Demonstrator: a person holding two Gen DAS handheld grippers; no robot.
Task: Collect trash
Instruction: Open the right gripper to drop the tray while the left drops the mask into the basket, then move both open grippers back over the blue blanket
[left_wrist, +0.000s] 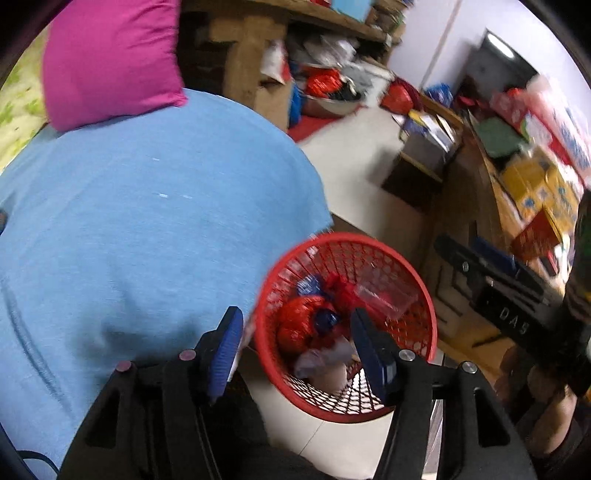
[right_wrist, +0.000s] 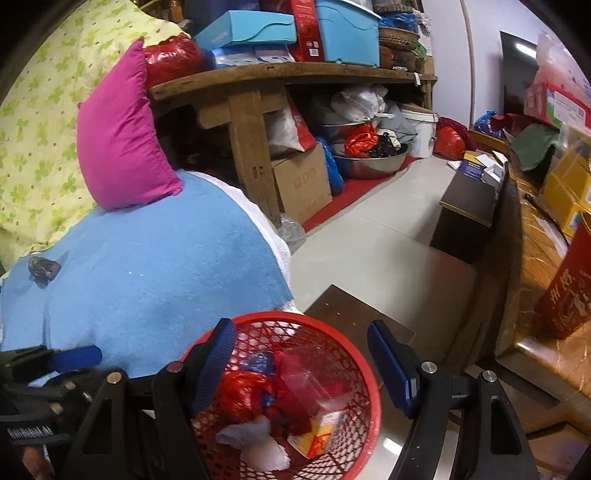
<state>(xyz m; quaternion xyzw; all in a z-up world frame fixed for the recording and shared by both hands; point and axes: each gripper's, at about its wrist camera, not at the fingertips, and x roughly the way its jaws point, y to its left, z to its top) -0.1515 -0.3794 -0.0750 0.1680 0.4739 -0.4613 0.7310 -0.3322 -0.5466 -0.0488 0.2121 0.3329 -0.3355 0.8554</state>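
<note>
A red mesh trash basket (left_wrist: 424, 321) stands on the floor beside the blue-covered bed (left_wrist: 147, 221). It holds red wrappers (left_wrist: 299, 325), a clear plastic piece and white tissue. My left gripper (left_wrist: 295, 347) is open and empty just above the basket's near rim. In the right wrist view the basket (right_wrist: 365, 384) lies under my right gripper (right_wrist: 301, 350), which is open and empty. A dark crumpled scrap (right_wrist: 43, 271) lies on the blue cover (right_wrist: 166, 266) at the left. The left gripper's blue finger (right_wrist: 75, 356) shows at the lower left.
A magenta pillow (right_wrist: 122, 140) leans at the bed's head. A wooden bench (right_wrist: 258, 85) with boxes and bags stands behind. A wooden table (right_wrist: 535, 266) with a red carton (right_wrist: 569, 291) is at the right. A dark stool (right_wrist: 354, 314) sits by the basket.
</note>
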